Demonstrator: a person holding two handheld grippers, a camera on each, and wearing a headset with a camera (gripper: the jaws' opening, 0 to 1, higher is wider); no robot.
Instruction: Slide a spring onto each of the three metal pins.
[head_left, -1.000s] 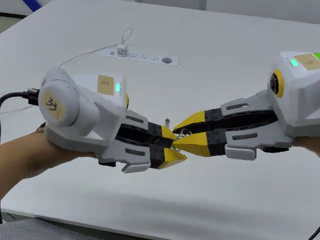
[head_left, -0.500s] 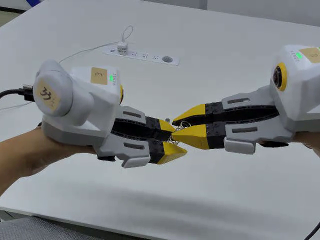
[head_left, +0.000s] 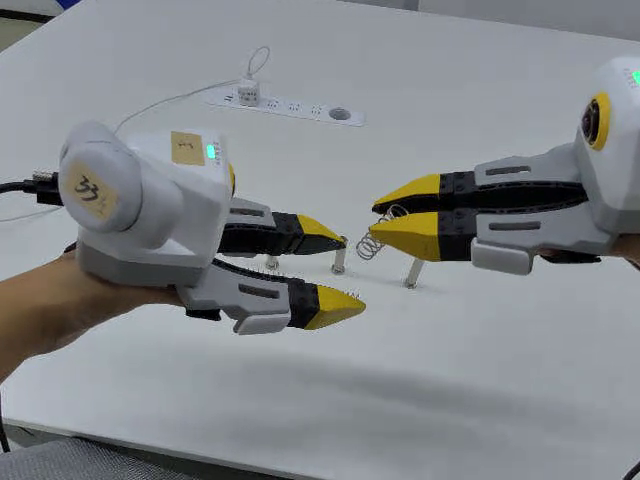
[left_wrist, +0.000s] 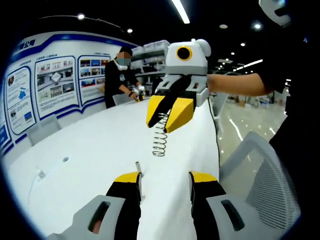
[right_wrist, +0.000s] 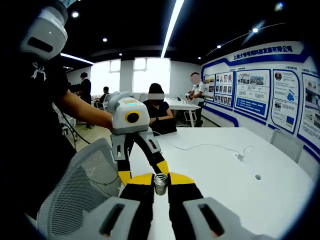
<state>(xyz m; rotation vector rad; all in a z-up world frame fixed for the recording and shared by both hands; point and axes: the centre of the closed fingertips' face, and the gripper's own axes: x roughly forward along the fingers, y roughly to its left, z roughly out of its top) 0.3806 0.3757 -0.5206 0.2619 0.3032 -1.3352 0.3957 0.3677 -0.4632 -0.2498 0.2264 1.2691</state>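
A small steel spring (head_left: 372, 245) hangs from my right gripper (head_left: 374, 221), which is shut on its upper end; the same spring (right_wrist: 160, 184) sits pinched between the yellow tips. My left gripper (head_left: 350, 270) stands open and holds nothing, a short way left of the spring. Three thin metal pins stand upright on the white table: one (head_left: 271, 262) under the left gripper's jaws, one (head_left: 339, 262) below the spring, one (head_left: 411, 272) under the right gripper. In the left gripper view the spring (left_wrist: 160, 140) dangles above a pin (left_wrist: 138, 172).
A white power strip (head_left: 285, 108) with a plugged charger and a thin cable lies at the back of the table (head_left: 430, 380). A black cable runs off the left gripper's rear. People sit and stand at other tables in the room.
My left gripper has opened and drawn back to the left. The right gripper has pulled away to the right with the spring. The pins, hidden before, now show between them.
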